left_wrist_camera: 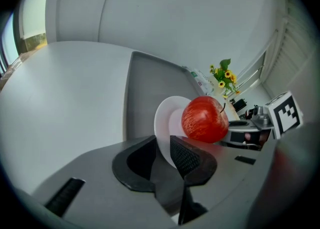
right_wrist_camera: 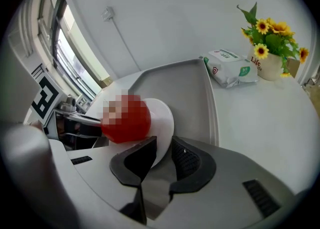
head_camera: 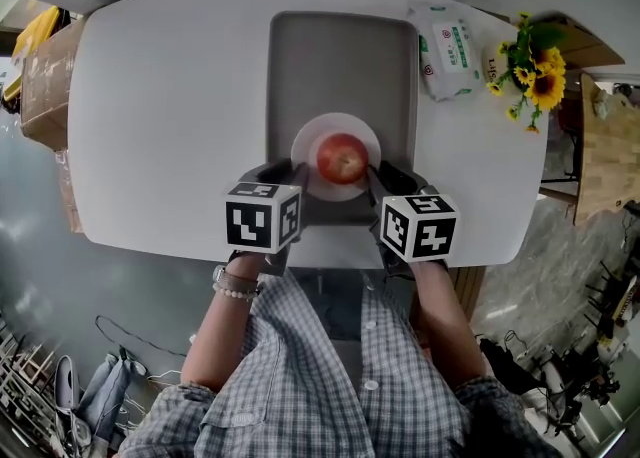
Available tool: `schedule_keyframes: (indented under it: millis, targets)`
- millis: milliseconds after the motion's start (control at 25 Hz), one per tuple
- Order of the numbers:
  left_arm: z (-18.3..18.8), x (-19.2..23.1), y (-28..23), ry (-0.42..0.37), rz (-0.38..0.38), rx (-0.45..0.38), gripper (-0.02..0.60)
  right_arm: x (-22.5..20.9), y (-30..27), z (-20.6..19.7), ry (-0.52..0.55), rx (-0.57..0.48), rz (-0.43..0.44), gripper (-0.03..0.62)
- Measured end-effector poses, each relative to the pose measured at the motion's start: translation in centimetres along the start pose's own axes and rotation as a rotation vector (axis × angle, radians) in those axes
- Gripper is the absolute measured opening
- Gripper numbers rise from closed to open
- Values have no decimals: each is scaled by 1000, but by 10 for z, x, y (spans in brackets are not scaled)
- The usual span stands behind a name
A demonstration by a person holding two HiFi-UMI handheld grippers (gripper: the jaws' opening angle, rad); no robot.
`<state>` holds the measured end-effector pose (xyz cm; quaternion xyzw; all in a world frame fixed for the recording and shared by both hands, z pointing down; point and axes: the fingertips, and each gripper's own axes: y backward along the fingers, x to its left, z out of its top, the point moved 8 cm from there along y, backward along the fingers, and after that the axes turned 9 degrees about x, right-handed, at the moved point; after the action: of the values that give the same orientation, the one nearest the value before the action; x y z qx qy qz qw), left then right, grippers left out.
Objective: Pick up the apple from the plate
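Observation:
A red apple point(head_camera: 342, 158) sits on a small white plate point(head_camera: 308, 141), which lies at the near end of a grey tray point(head_camera: 300, 56). My left gripper point(head_camera: 297, 178) is at the plate's left near rim and my right gripper point(head_camera: 378, 178) at its right near rim. In the left gripper view the plate's edge point(left_wrist_camera: 165, 123) passes between the jaws of the left gripper point(left_wrist_camera: 162, 155), with the apple point(left_wrist_camera: 204, 119) just beyond. In the right gripper view the plate point(right_wrist_camera: 162, 118) likewise runs into the right gripper point(right_wrist_camera: 164, 154), beside the apple point(right_wrist_camera: 125, 119). Both are shut on the rim.
The tray rests on a white table point(head_camera: 170, 116). A tissue pack point(head_camera: 448, 51) and a pot of sunflowers point(head_camera: 535, 66) stand at the far right. A cardboard box point(head_camera: 45, 76) sits off the table's left edge. The person's arms reach in from the near edge.

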<state>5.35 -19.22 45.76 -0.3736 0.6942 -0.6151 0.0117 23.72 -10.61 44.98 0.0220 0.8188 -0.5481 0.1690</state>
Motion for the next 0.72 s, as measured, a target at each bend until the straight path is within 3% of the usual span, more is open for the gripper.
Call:
schedule_keyframes:
  millis: [200, 360, 720]
  targets:
    - [0, 1, -1, 44, -32, 8, 80, -4, 1, -2, -102, -7, 25, 87]
    - [-1, 3, -1, 71, -45, 10, 75, -1, 0, -3, -84, 9, 4, 87]
    - [7, 9, 9, 87, -58, -21, 67, 8, 7, 0, -159, -19, 29, 87]
